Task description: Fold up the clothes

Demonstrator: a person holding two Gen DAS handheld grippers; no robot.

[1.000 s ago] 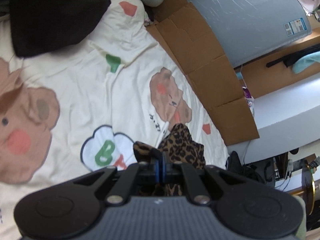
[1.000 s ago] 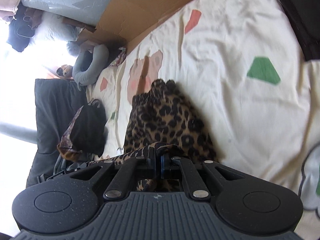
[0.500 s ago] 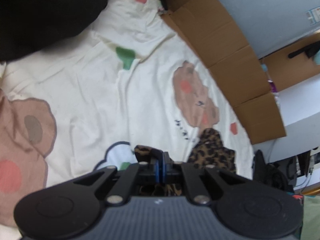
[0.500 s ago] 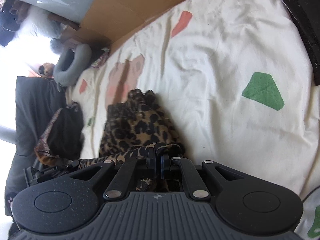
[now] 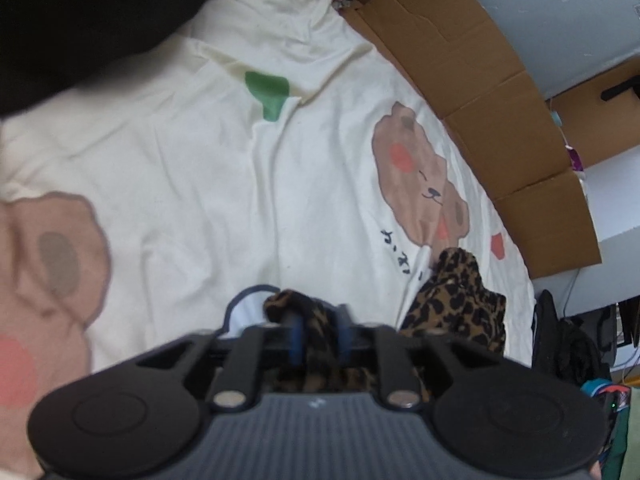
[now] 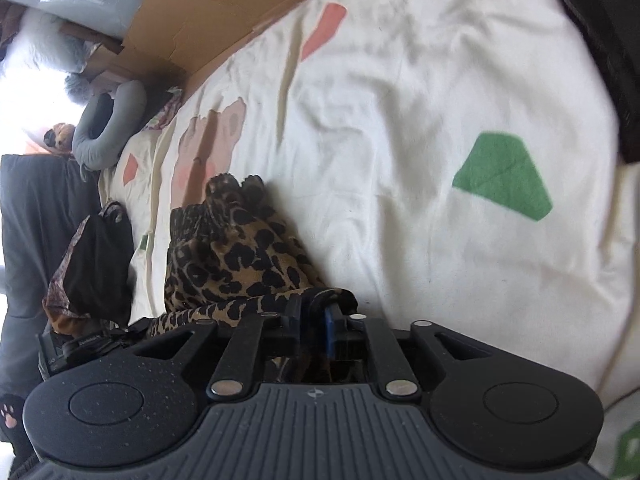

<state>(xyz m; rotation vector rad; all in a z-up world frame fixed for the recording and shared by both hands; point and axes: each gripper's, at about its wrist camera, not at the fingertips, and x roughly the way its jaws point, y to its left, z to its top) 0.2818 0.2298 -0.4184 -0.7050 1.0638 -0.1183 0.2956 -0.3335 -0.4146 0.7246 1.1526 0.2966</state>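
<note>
A: Where's the garment?
B: The leopard-print garment point(image 6: 236, 256) lies bunched on the cream bear-print bedsheet point(image 5: 224, 184), its long axis running from the grippers toward the cardboard point(image 5: 492, 112)

A: And the 2 grippers?
B: The left gripper point(image 5: 319, 330) and the right gripper point(image 6: 316, 320) have just been opening; cloth sits loose between parted pads

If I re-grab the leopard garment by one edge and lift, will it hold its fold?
Probably not. The leopard garment lies in soft bunches on the sheet, so it looks floppy and would likely drape open. It seems thin and light. Cloth sits between the jaws of the left gripper and right gripper, which have just been opening, so it may snag.
</note>
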